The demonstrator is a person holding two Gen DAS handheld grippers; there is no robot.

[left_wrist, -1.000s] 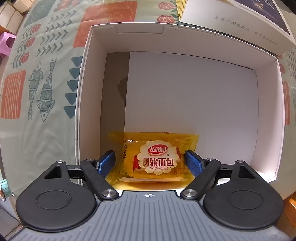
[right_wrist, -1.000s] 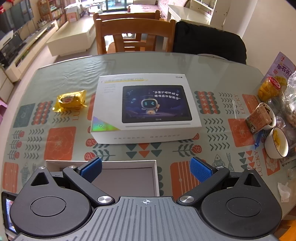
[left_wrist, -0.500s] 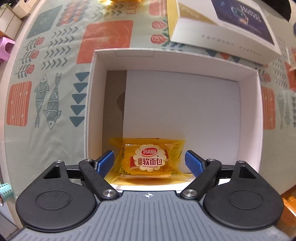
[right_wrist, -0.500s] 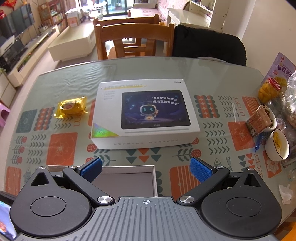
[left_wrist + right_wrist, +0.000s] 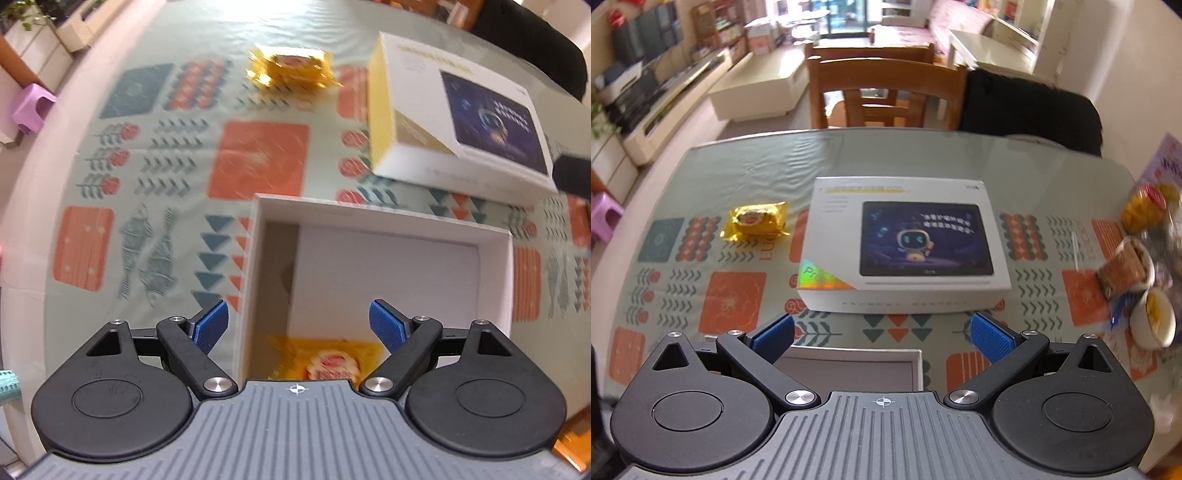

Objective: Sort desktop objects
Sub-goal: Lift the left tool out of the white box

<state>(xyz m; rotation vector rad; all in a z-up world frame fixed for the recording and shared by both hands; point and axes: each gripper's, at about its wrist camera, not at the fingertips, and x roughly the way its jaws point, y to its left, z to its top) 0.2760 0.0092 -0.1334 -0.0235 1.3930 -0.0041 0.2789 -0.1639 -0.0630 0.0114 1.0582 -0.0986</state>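
Note:
An open white box point(image 5: 384, 221) lies on the patterned tablecloth. A yellow bread packet point(image 5: 328, 360) lies inside it at the near end, partly hidden behind my left gripper's body. My left gripper point(image 5: 299, 325) is open and empty, raised above the box's near left corner. A second yellow bread packet point(image 5: 290, 70) lies on the cloth beyond the box; it also shows in the right wrist view point(image 5: 757, 221). My right gripper point(image 5: 882, 338) is open and empty above the box's far edge point(image 5: 857, 350).
A large white tablet box point(image 5: 905, 243) lies past the open box, also in the left wrist view point(image 5: 461, 118). Bowls and snack packs point(image 5: 1137, 273) crowd the right table edge. Wooden chairs point(image 5: 886, 92) stand behind the table. A purple stool point(image 5: 31, 109) stands off the left.
My left gripper has risen and pulled back from the box, leaving the bread packet inside. The view now reaches the second packet. My right gripper has lifted slightly, still open.

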